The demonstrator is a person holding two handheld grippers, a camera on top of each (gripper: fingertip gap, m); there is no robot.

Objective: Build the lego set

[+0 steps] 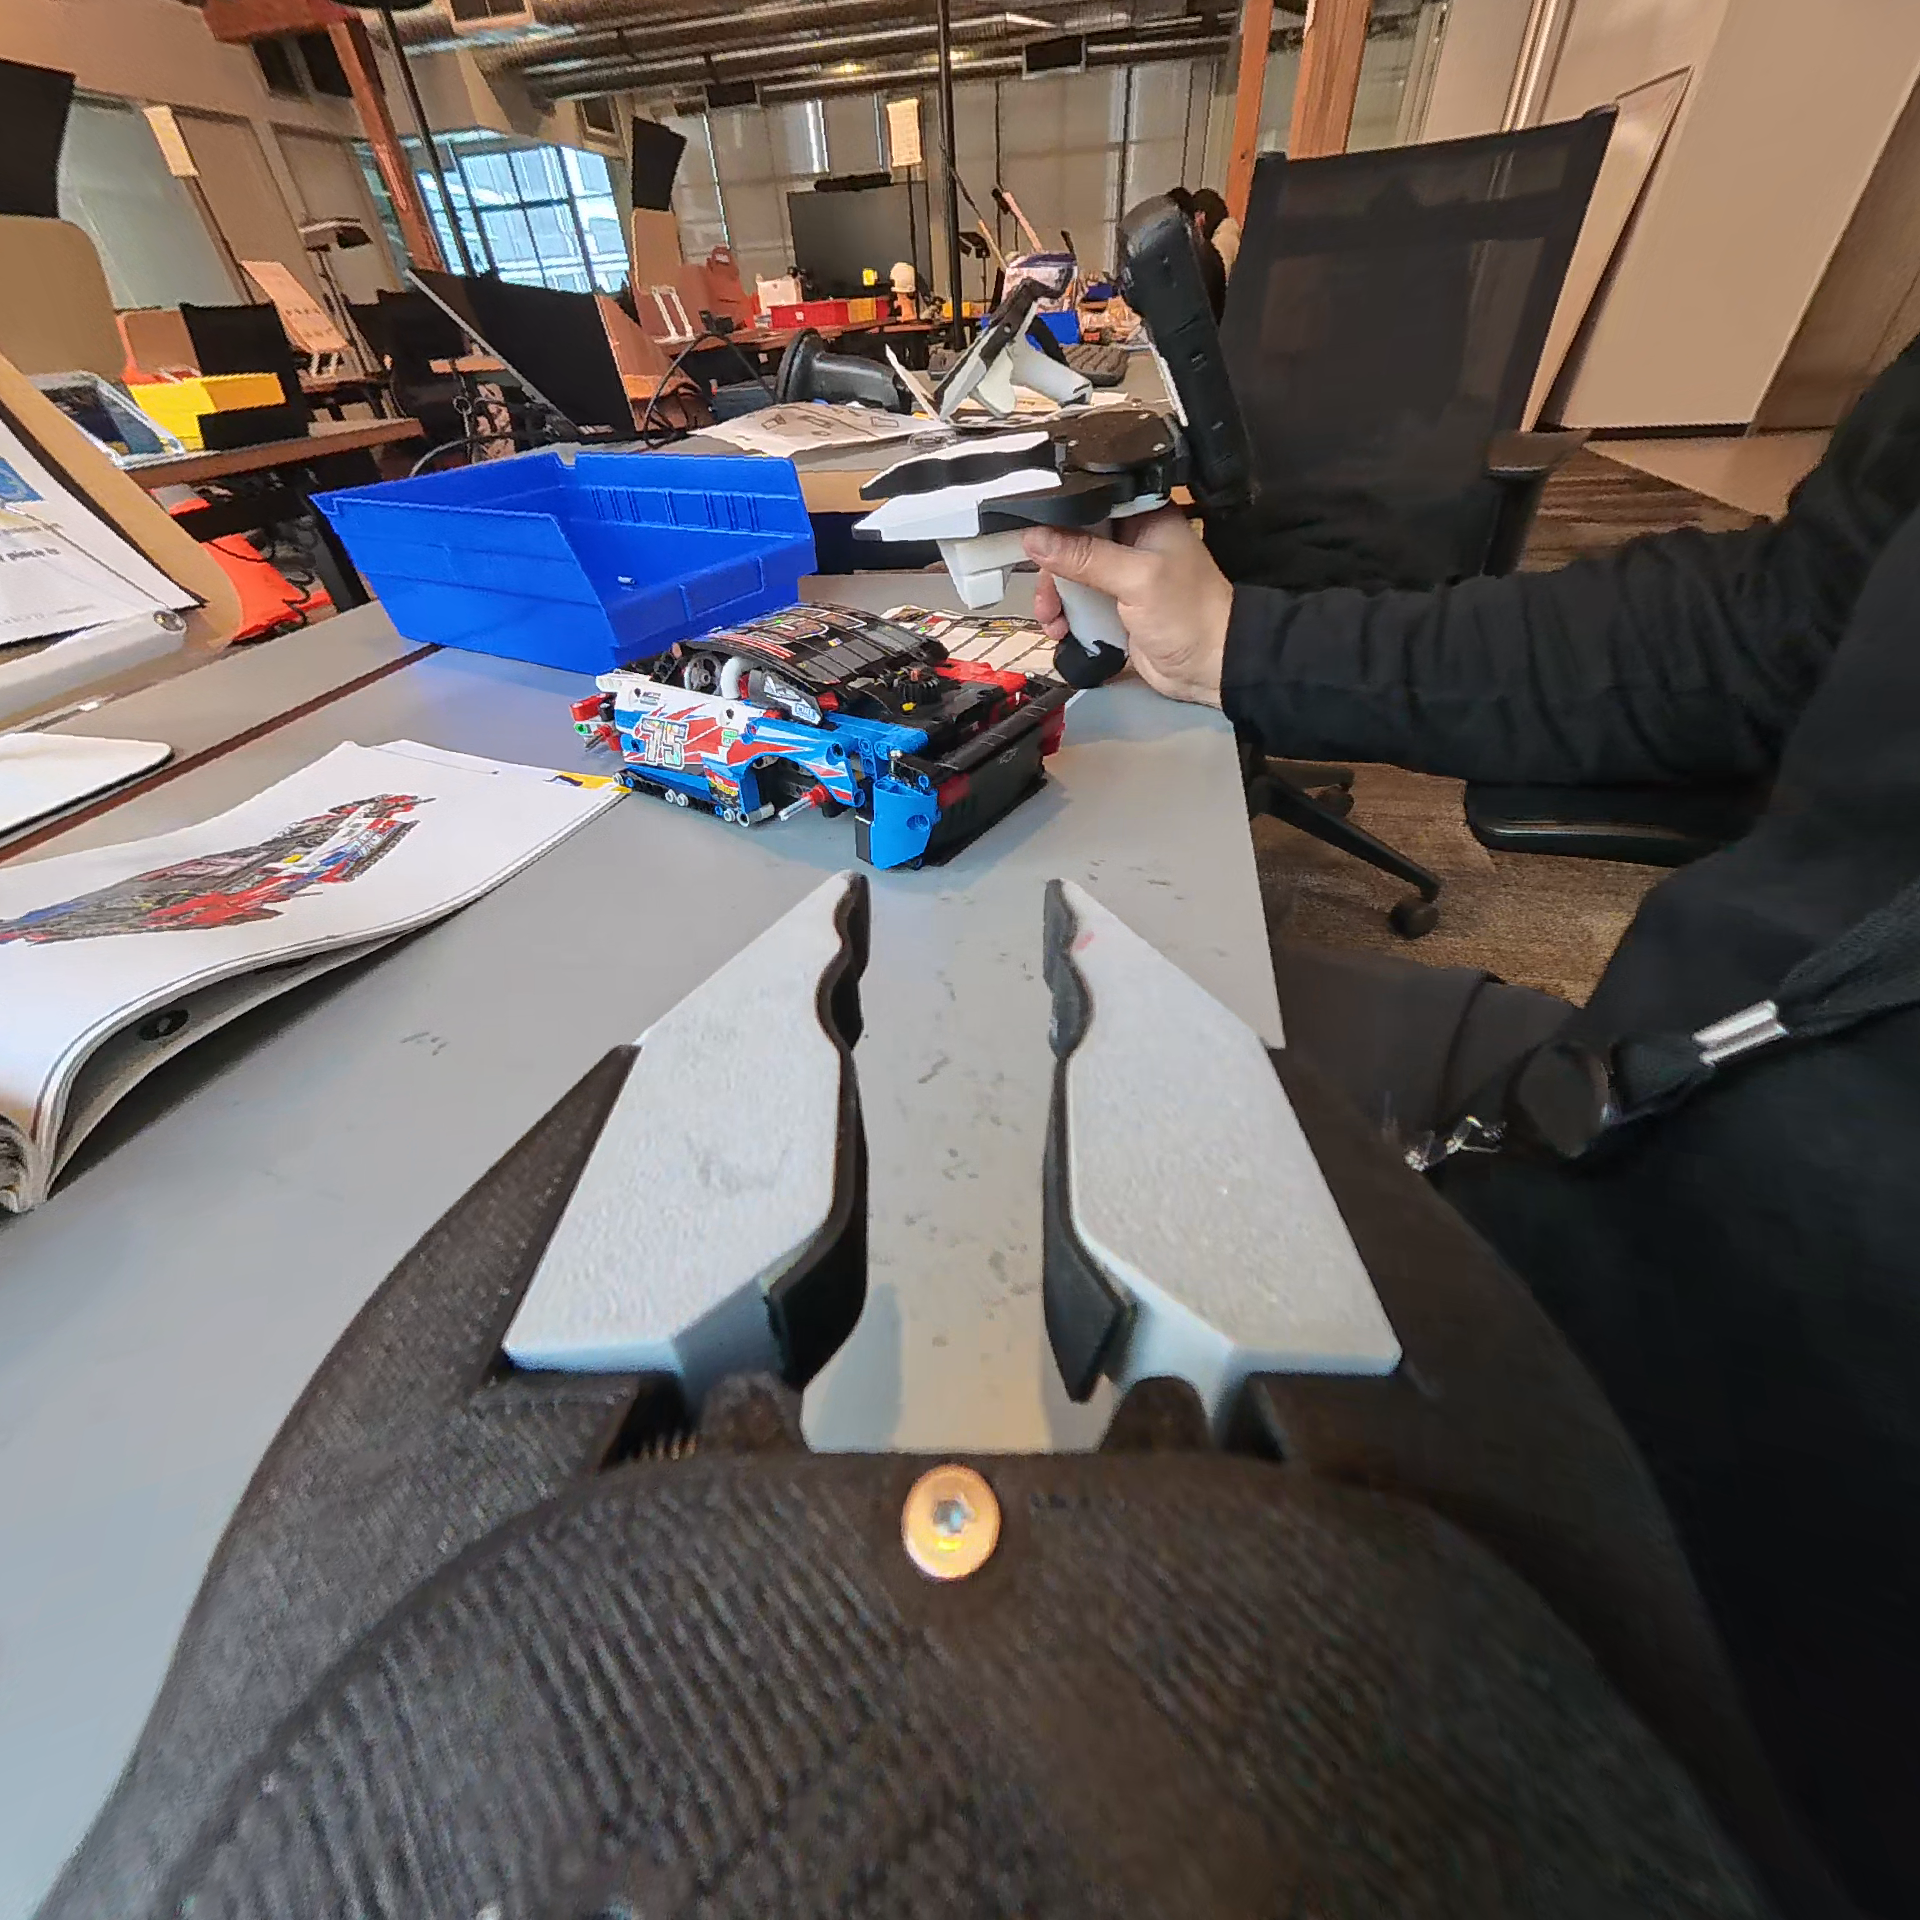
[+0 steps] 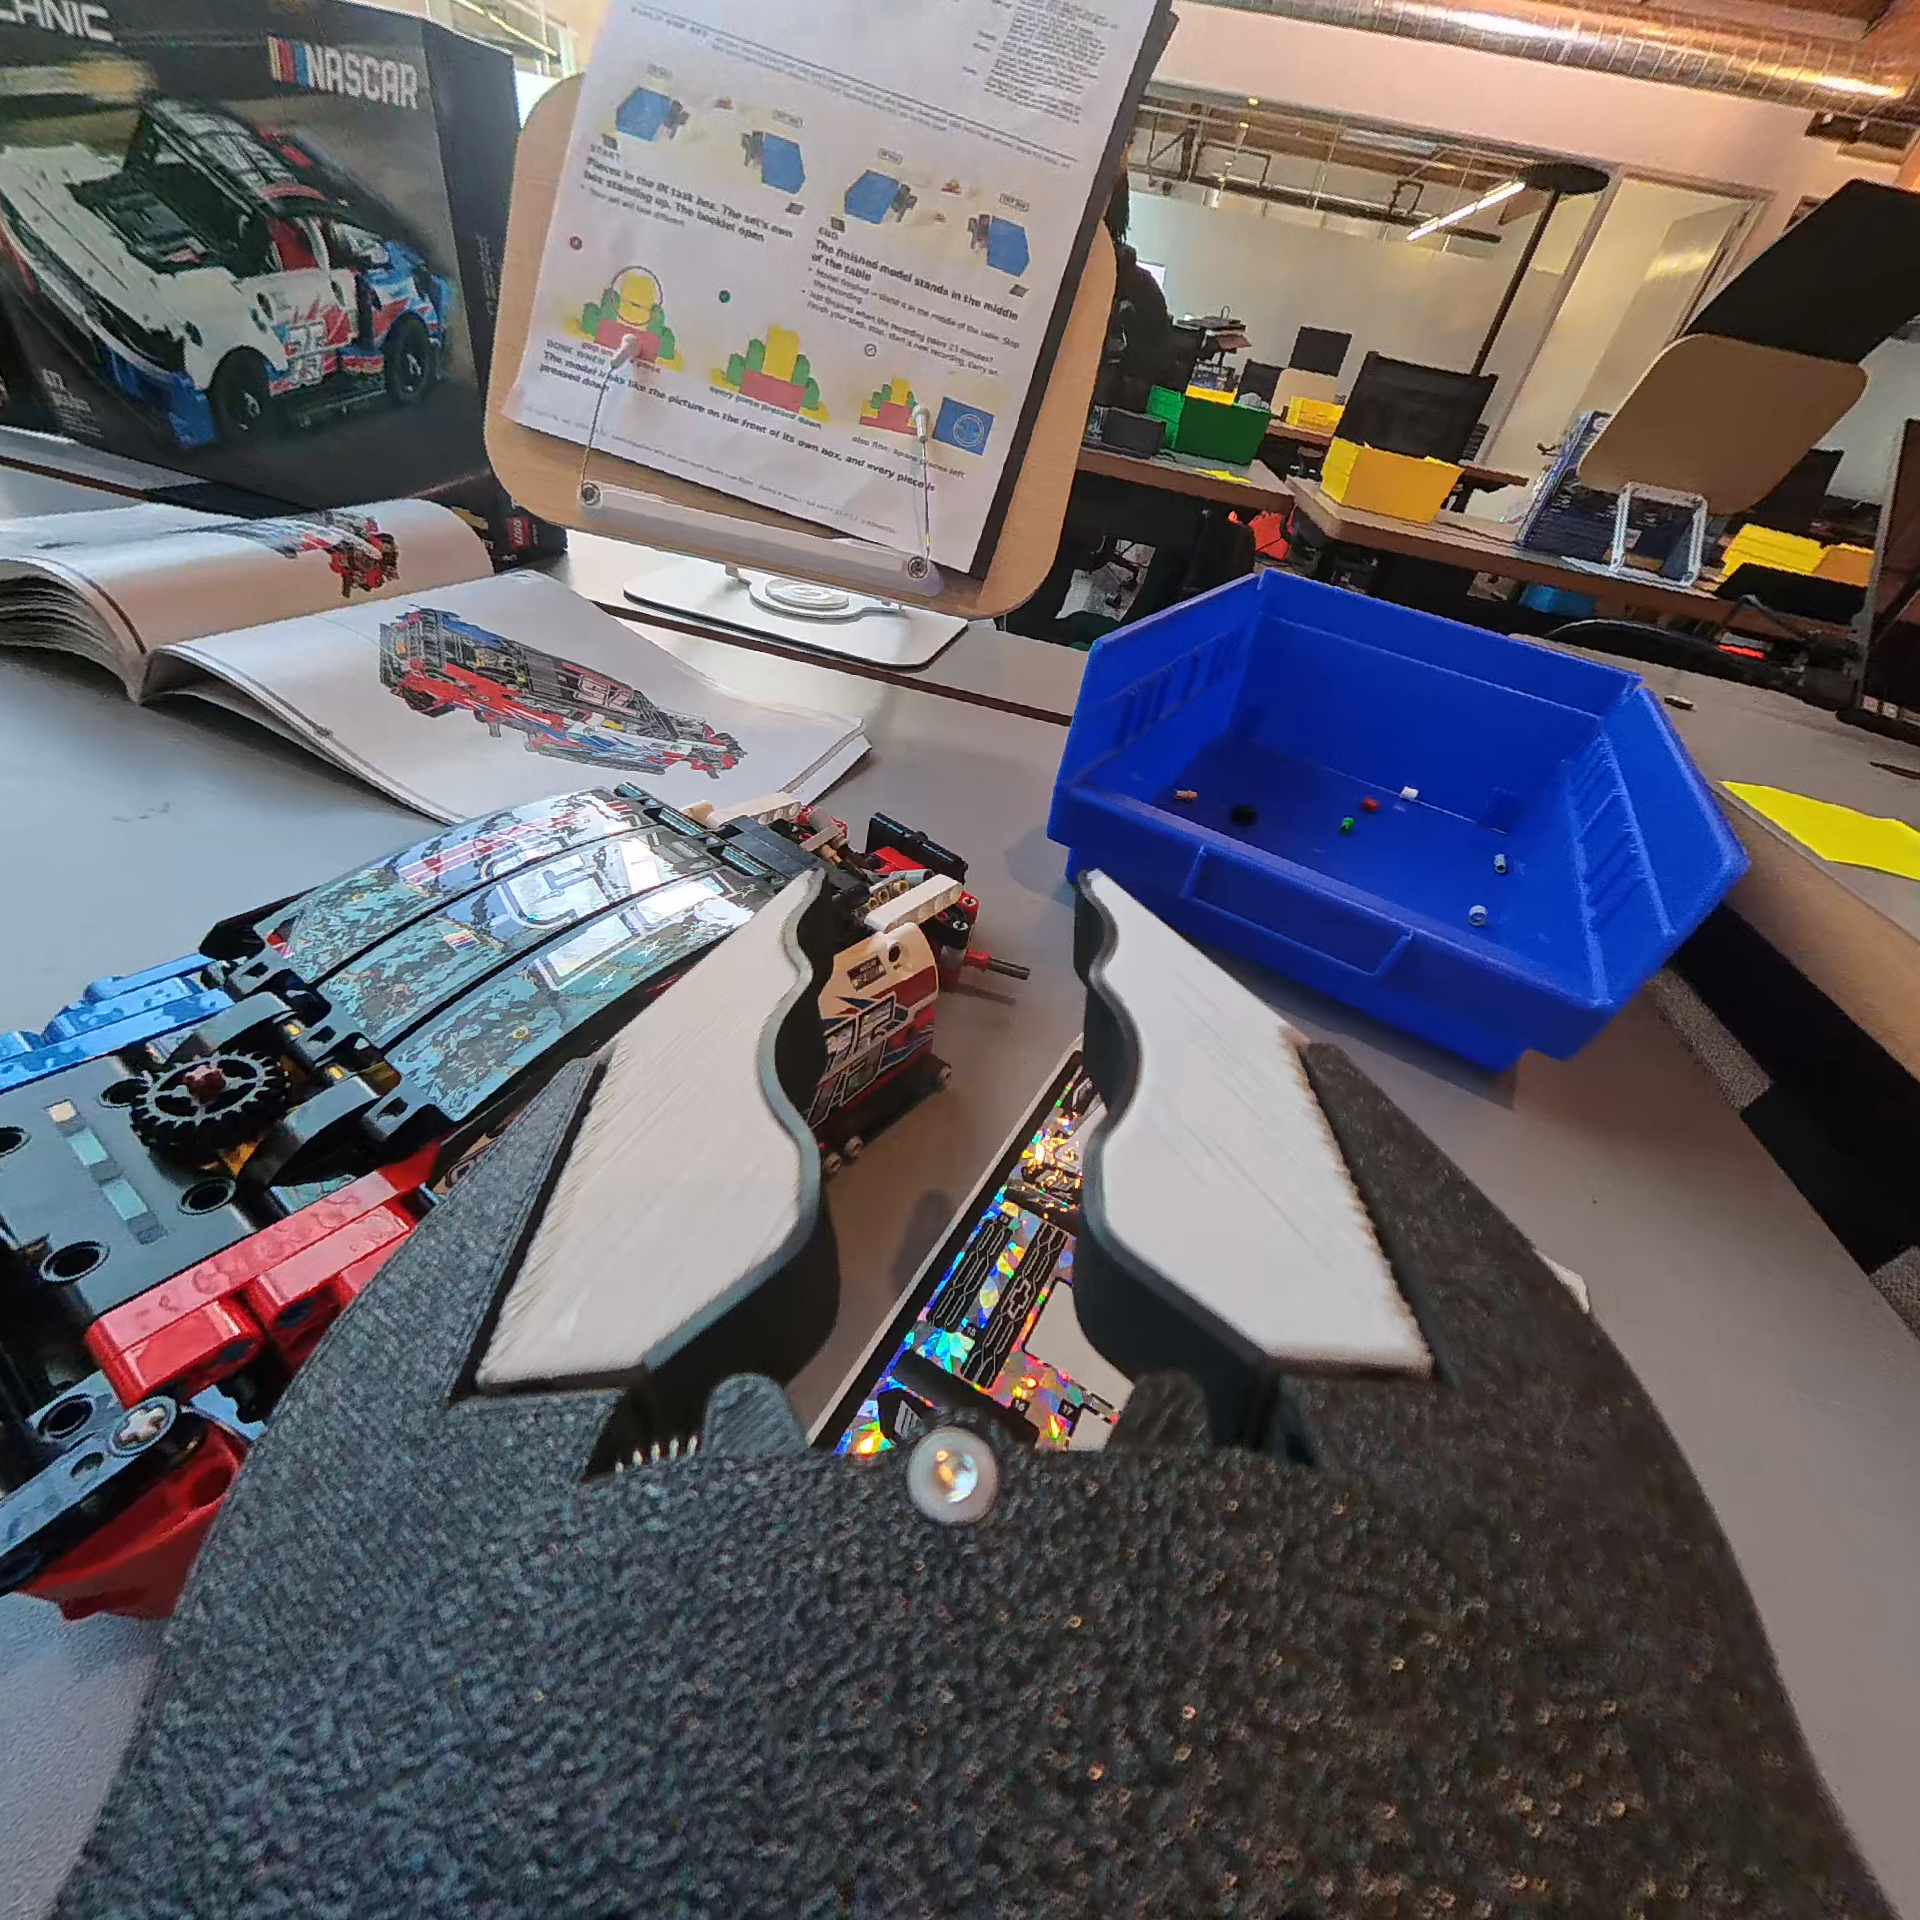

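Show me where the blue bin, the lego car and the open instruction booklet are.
blue bin (image 2: 1288, 914): right wrist view, on its near front wall.
lego car (image 1: 790, 743): left wrist view, on its blue side panel.
instruction booklet (image 1: 312, 862): left wrist view, on the open right-hand page.

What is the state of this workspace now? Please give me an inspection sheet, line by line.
Surface: grey table, scuffed with small dark marks.
Job's things: part-built blue, red and black lego car without wheels; open paper instruction booklet beside it; blue plastic bin holding only a few tiny pieces; shiny sticker sheet lying flat by the car.
Clutter: printed sheet on a wooden stand; car set box.
Grippers: left gripper open, empty, low over the table; right gripper open, empty, above the car.
Cables: nothing seen on the table.
Surroundings: black mesh office chair; other desks behind.
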